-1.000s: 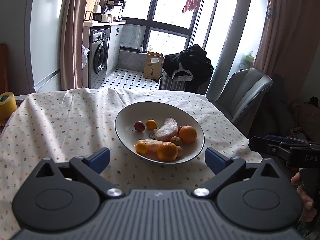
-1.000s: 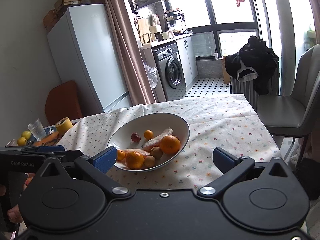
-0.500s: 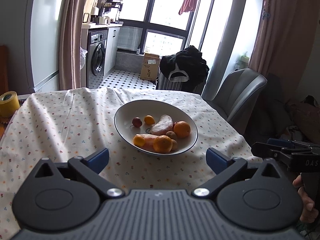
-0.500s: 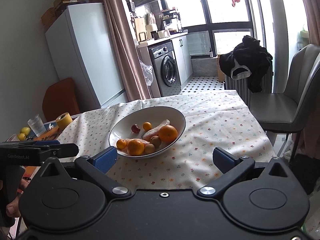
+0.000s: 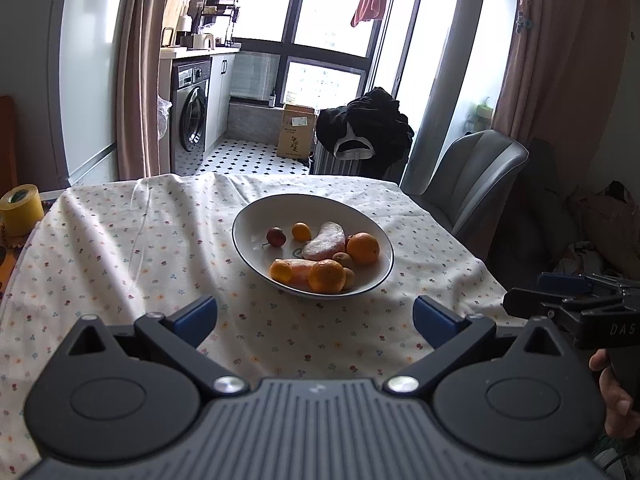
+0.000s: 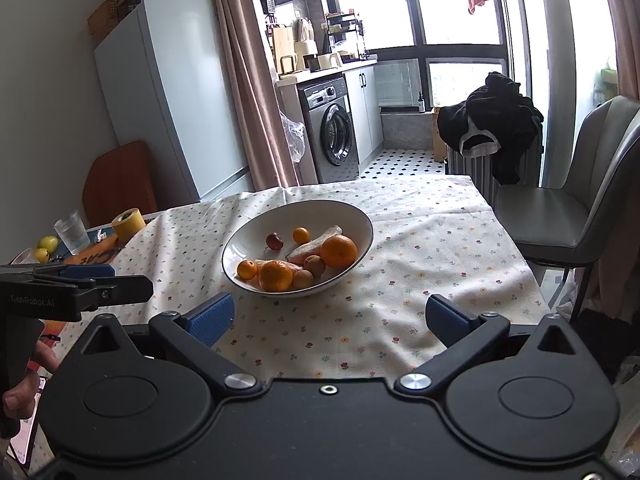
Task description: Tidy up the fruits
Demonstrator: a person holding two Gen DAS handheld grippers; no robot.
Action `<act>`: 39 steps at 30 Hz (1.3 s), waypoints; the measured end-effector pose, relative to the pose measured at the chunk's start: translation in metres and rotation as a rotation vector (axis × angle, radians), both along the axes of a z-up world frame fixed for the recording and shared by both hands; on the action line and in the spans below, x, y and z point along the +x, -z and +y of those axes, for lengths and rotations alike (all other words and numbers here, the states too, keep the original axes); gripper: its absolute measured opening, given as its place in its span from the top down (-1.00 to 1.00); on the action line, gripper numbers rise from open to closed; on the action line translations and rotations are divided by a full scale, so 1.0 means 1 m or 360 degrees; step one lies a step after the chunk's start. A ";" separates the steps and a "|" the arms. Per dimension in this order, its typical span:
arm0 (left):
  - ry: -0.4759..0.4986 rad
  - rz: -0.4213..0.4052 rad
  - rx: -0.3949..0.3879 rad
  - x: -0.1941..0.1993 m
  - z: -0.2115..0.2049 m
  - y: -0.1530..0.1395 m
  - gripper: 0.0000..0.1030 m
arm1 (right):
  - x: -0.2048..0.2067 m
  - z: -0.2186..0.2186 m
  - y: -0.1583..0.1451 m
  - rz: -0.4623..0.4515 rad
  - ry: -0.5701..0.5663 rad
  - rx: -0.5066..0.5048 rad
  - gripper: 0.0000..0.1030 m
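A white bowl (image 5: 280, 204) (image 6: 360, 220) stands in the middle of the flowered tablecloth. It holds several fruits: a large orange (image 5: 362, 248) (image 6: 338, 251), smaller oranges (image 5: 326, 276), a dark red fruit (image 5: 276, 237), brown kiwis (image 6: 314, 265) and pale pink wedges (image 5: 325, 236). My left gripper (image 5: 315, 318) is open and empty, held back from the bowl's near side. My right gripper (image 6: 329, 318) is open and empty, also short of the bowl. Each gripper shows at the edge of the other's view.
A yellow tape roll (image 5: 21, 204) (image 6: 128, 222), a glass (image 6: 72, 232) and two yellow-green fruits (image 6: 46, 245) sit at the table's left end. A grey chair (image 5: 472, 184) (image 6: 576, 208) stands at the right side. A fridge, a washing machine and a clothes-draped radiator lie beyond.
Both grippers have drawn back and slightly up from the bowl, which now looks smaller and farther. Both stay open and empty.
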State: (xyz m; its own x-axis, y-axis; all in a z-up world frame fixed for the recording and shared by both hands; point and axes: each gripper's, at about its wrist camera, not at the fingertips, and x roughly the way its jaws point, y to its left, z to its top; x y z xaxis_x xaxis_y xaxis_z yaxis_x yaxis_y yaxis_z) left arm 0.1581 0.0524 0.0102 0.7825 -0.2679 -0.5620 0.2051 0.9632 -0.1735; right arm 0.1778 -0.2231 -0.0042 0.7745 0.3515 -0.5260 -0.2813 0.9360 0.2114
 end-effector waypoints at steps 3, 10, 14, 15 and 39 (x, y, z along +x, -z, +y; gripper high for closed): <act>0.0008 -0.0007 0.0014 -0.002 0.001 0.000 -1.00 | -0.003 0.001 0.001 0.0004 -0.0001 -0.0006 -1.00; 0.0016 -0.0005 0.0033 -0.004 0.003 0.005 -1.00 | -0.007 0.005 0.003 0.0013 0.0018 -0.0033 -1.00; 0.0027 -0.0003 0.0033 -0.005 0.003 0.006 -1.00 | -0.010 0.006 0.004 0.0016 0.0027 -0.0039 -1.00; 0.0030 -0.0004 0.0035 -0.006 0.003 0.006 -1.00 | -0.010 0.007 0.004 0.0016 0.0028 -0.0040 -1.00; 0.0024 -0.0010 0.0038 -0.006 0.002 0.008 -1.00 | -0.010 0.008 0.006 0.0014 0.0005 -0.0045 -1.00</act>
